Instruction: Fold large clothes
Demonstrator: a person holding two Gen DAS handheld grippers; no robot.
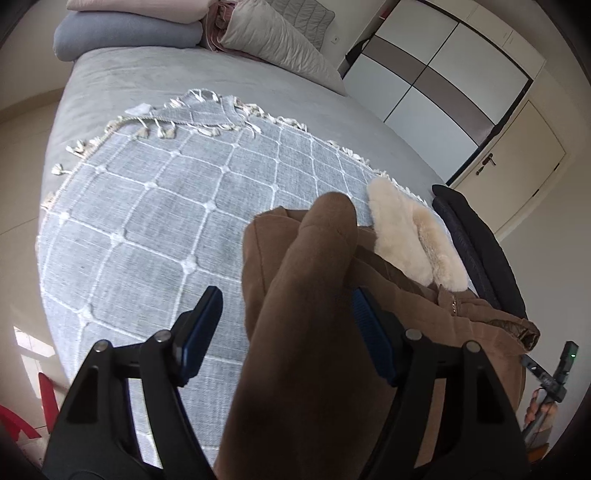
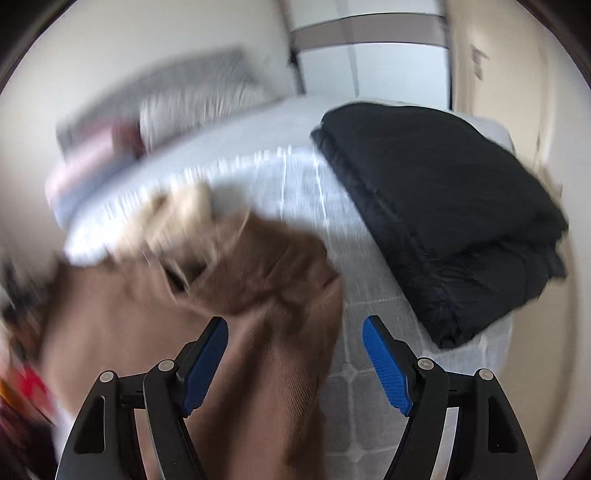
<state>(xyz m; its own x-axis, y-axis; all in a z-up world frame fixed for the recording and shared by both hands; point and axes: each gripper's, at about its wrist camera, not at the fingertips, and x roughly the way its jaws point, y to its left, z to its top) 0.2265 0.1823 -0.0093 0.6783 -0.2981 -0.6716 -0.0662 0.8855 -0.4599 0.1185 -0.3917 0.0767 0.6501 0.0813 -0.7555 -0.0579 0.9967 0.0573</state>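
A brown coat (image 1: 306, 314) with a cream fur collar (image 1: 410, 236) lies at the near right of the bed, on a grey checked blanket (image 1: 155, 206). A brown sleeve runs up between the jaws of my left gripper (image 1: 284, 306), which stand wide apart with blue pads. In the right wrist view the same coat (image 2: 258, 332) is motion-blurred, with its fur collar (image 2: 170, 214) at the far side. My right gripper (image 2: 295, 339) is open; brown fabric lies between the jaws and against the left finger.
A folded black padded garment (image 2: 443, 221) sits at the bed's right edge, also in the left wrist view (image 1: 480, 251). Pillows and folded bedding (image 1: 147, 29) are piled at the head. A wardrobe (image 1: 443, 81) and door (image 1: 517, 155) stand to the right.
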